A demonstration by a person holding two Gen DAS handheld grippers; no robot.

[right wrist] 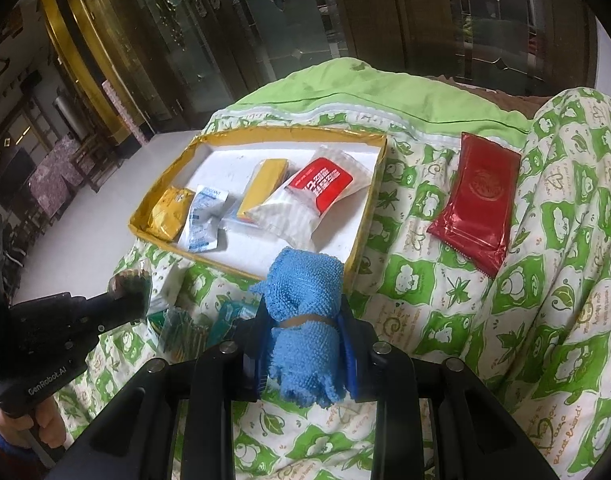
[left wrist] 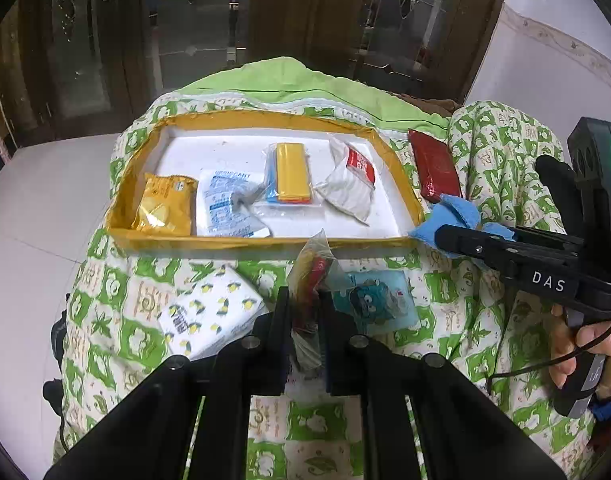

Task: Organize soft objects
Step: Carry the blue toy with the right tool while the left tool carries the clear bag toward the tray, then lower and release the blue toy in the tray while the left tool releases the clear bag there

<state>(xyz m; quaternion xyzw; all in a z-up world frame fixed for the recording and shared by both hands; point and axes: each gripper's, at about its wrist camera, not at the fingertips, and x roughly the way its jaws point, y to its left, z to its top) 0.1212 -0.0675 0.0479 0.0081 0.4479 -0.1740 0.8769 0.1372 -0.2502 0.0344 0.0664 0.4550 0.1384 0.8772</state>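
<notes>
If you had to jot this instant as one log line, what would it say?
left gripper: shut on clear packet | right gripper: shut on blue cloth | tray: four packets inside | red pouch: on quilt

A nubby blue cloth (right wrist: 305,320) is showing rough terry loops. The red packet (right wrist: 475,204) is gleaming as glossy foil. The quilt (right wrist: 505,320) is looking like matt printed cotton, and the tray (left wrist: 265,242) is wearing shiny yellow tape.

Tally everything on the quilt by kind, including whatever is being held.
Sealed packets and bags: 8 (yellow snack packet, white-blue sachet, yellow block bag, red-white packet, dark red packet, lemon-print pack, blue cartoon packet, clear bag in the left hand-held gripper)
Cloths: 1 (blue cloth in the right hand-held gripper)
Trays: 1 (tray)
Total: 10
</notes>
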